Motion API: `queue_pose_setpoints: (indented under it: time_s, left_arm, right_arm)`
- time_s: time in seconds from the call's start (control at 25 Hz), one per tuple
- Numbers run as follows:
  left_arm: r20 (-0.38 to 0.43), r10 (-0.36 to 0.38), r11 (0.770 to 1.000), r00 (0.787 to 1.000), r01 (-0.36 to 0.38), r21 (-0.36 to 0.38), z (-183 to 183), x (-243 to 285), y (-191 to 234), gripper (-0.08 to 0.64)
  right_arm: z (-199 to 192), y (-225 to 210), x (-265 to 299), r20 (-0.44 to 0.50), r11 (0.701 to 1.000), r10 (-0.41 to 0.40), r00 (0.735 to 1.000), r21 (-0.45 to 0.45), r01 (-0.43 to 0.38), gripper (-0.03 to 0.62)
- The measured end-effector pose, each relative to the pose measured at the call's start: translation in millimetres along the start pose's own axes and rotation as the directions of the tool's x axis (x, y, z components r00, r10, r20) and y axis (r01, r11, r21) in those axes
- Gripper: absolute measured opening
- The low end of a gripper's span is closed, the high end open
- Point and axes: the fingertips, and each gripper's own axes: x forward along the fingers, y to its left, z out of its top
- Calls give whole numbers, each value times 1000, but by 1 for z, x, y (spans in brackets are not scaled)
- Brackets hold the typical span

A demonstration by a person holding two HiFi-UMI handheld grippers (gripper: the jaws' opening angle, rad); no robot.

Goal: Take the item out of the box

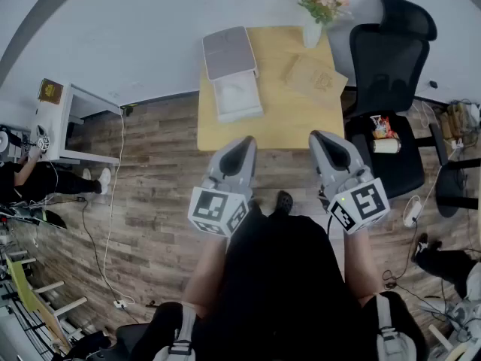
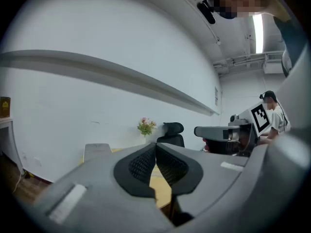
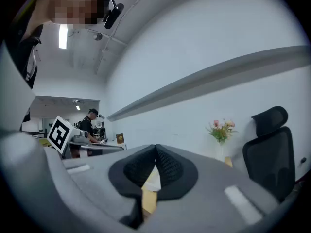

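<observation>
Box (image 1: 231, 74) sits on wooden table (image 1: 289, 119) over plank floor (image 1: 150, 190).

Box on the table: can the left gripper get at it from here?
Probably yes. The box lies open straight ahead of the left gripper, with nothing between them; its jaws are shut and must open first.

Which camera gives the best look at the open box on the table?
The head view: the whole box shows from above, lid open, white inside. The left gripper view catches only its grey lid; the right gripper view only a white sliver, likely it.
</observation>
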Motion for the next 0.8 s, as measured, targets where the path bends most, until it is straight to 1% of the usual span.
queue_pose_setpoints:
  time_s: [0.44, 0.8]
  left_arm:
    - [-7, 1, 1000, 1000, 0, 7, -5, -4, -17, 11]
    - [-8, 19, 1000, 1000, -19, 16, -6, -9, -21, 11]
  right_arm:
    - [-3, 0, -17, -2, 1000, 10, 1000, -13, -10, 3]
    - [-5, -1, -22, 24, 1000, 17, 1000, 11, -17, 3]
